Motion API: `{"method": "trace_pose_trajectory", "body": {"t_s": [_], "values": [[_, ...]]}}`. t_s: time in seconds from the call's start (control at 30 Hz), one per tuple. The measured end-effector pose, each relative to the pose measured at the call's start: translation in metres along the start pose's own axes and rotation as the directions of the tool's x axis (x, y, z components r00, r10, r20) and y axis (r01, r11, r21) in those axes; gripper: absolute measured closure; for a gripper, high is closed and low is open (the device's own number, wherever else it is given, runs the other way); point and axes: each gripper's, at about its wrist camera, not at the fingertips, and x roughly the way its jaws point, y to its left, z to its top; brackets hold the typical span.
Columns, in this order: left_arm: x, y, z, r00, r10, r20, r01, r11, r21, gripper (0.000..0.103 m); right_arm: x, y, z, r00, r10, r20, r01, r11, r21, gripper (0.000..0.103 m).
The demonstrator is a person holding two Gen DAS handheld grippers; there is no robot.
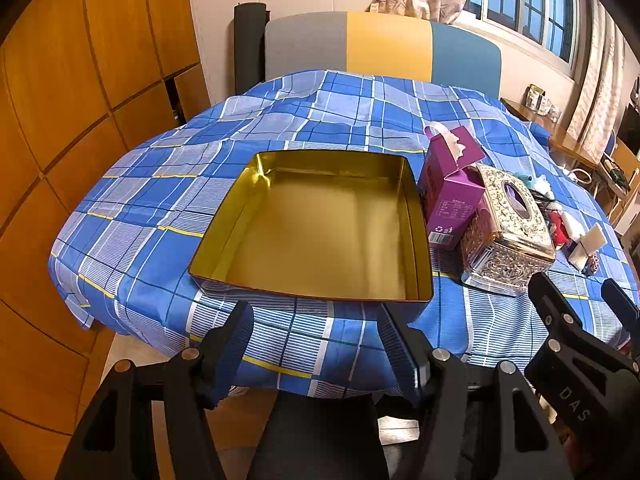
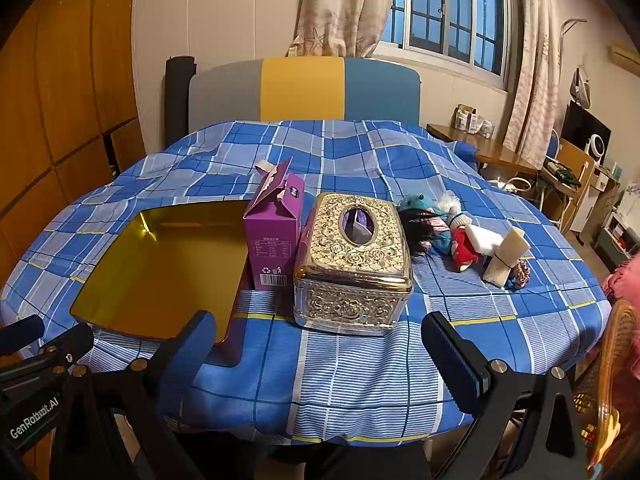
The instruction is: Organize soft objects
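1. The soft toys lay in a small heap right of the tissue box, on the side away from the tin.
2. The right gripper was nearer to them; they lay ahead and to its right, well apart.
3. The heap's long axis ran roughly left to right.
4. Both grippers hovered at the near table edge, the left gripper facing the tin.
5. Both were released and grasped nothing.
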Motion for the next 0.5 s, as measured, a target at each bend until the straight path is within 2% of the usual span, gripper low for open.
{"method": "trace_pose_trajectory", "body": {"t_s": [0.5], "values": [[0.0021, -0.0004, -0.0008, 1.0, 0.003, -0.008, -0.003, 1.0, 0.003, 0.038, 0.0003, -0.0001, -0.0006, 1.0, 0.001, -0.003, -0.001, 1.0, 0.0, 0.0]]}}
